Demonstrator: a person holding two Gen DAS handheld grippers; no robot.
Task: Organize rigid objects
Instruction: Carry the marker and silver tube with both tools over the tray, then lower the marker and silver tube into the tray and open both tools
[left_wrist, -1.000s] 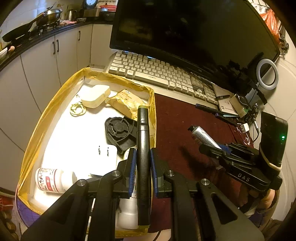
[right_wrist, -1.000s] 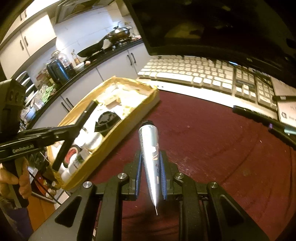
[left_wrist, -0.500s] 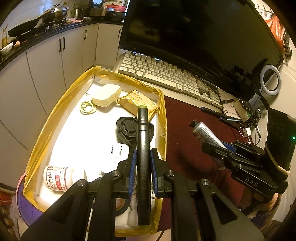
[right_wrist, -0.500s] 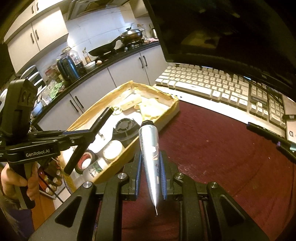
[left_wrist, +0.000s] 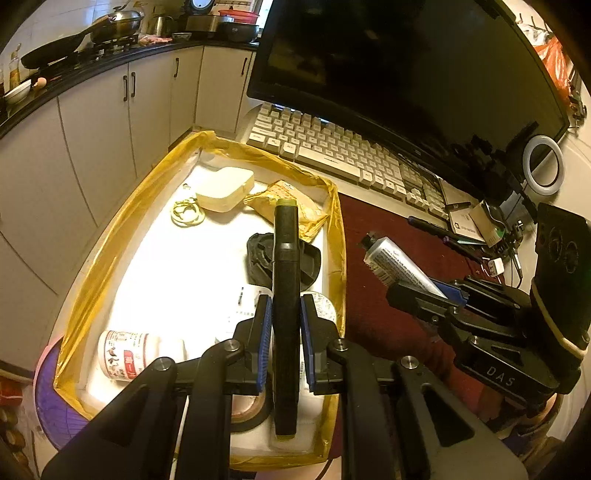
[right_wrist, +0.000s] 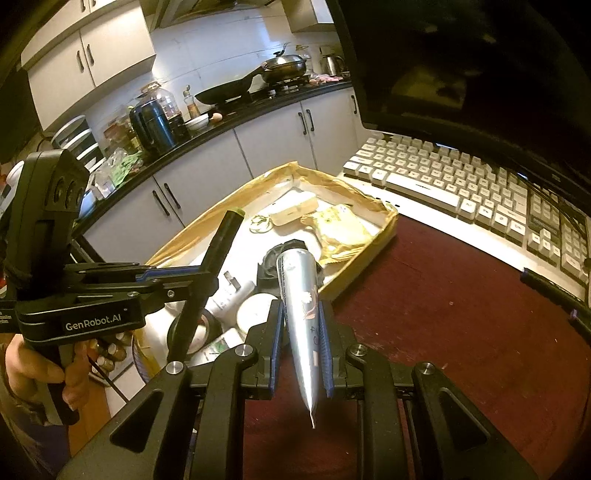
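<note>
Left wrist view: the left gripper (left_wrist: 284, 328) is clamped on a black marker (left_wrist: 285, 295) with yellow-green end caps, blue pads pressing its barrel near the middle. The marker hangs above a shallow white tray (left_wrist: 155, 258) lined with yellow plastic, not touching anything in it. Below lie a white pill bottle (left_wrist: 127, 356) on its side, a roll of dark tape (left_wrist: 249, 411), a black round part (left_wrist: 282, 258), a cream soap-like block (left_wrist: 225, 188), a yellow packet (left_wrist: 291, 206) and some rubber bands (left_wrist: 186, 216). To the right, over the dark red desk mat (left_wrist: 373, 295), the right gripper (left_wrist: 424, 291) holds a silver tube (left_wrist: 397, 264), cap end pointing up and away. A keyboard (left_wrist: 347, 155) and a monitor (left_wrist: 406, 74) sit behind.

Right wrist view: the right gripper (right_wrist: 301, 343) is closed on the silver tube (right_wrist: 301, 306), whose crimped tail points back toward the camera. The tube hovers at the tray's near edge, partly above the mat (right_wrist: 443, 314). The left gripper (right_wrist: 177, 275) holds the marker (right_wrist: 210, 280) steeply tilted over the tray (right_wrist: 384, 230).

Judgement: both items seem headed into the tray. To do this well, lower the marker over the bare white floor between bottle and black part, level it, then release close to the surface so it does not roll. Bring the tube fully past the rim before letting go.
</note>
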